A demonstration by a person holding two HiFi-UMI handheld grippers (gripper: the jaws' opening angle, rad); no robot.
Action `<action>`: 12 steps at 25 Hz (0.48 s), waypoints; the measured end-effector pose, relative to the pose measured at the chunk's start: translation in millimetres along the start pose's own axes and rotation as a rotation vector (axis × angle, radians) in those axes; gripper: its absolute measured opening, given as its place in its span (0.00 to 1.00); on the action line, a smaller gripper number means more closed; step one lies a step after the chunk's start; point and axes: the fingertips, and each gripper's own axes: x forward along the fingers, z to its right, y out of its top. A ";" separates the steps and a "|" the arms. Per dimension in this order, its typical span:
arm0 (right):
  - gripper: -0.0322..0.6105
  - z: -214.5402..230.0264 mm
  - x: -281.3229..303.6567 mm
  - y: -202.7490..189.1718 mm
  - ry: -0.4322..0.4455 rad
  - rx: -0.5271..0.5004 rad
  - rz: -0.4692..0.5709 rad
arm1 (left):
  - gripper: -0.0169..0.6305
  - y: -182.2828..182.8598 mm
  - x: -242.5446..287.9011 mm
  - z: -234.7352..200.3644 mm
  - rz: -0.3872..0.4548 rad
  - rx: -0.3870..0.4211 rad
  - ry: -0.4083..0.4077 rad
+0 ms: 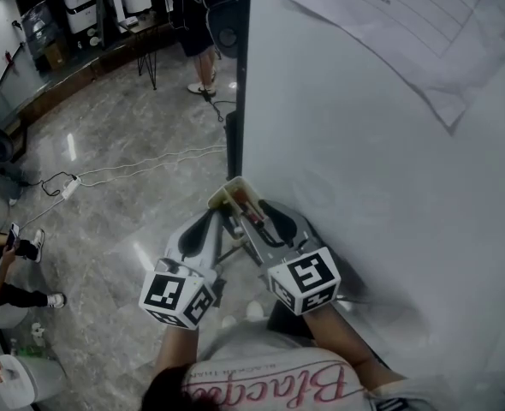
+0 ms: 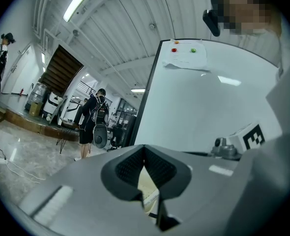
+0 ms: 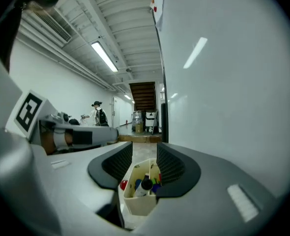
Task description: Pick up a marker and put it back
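Observation:
A cream marker holder (image 1: 228,192) sits at the lower left edge of the whiteboard (image 1: 364,144). In the right gripper view the holder (image 3: 137,200) carries a black-capped marker (image 3: 145,185) with red and blue ones beside it. My right gripper (image 3: 145,154) is open just above the holder, and its pads touch nothing. In the head view it (image 1: 268,214) reaches the holder from the right. My left gripper (image 1: 211,223) hangs at the holder's left. Its jaws (image 2: 144,149) meet at the tips with nothing held, and the cream holder (image 2: 148,187) shows behind them.
Papers (image 1: 406,15) are stuck high on the whiteboard. A cable and power strip (image 1: 68,187) lie on the glossy floor at the left. One person (image 1: 199,41) stands at the back and another sits at the far left (image 1: 4,272). A white bin (image 1: 13,379) stands at the lower left.

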 end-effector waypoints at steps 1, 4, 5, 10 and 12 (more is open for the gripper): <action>0.27 -0.4 -3.9 11.7 -0.001 -0.011 0.031 | 0.02 0.5 0.3 0.4 0.002 0.001 -0.002; 0.24 -2.4 -17.3 44.9 -0.002 -0.040 0.126 | 0.02 2.1 0.8 1.9 0.006 0.001 -0.005; 0.21 -2.7 -22.2 53.9 -0.006 -0.046 0.153 | 0.03 2.8 0.8 2.8 0.008 0.002 -0.007; 0.05 -4.8 -43.2 81.6 -0.032 -0.044 0.255 | 0.03 8.5 -0.9 9.6 0.018 0.010 -0.023; 0.05 -7.3 -43.8 80.7 -0.024 -0.049 0.253 | 0.03 11.3 -1.3 11.9 0.023 0.014 -0.028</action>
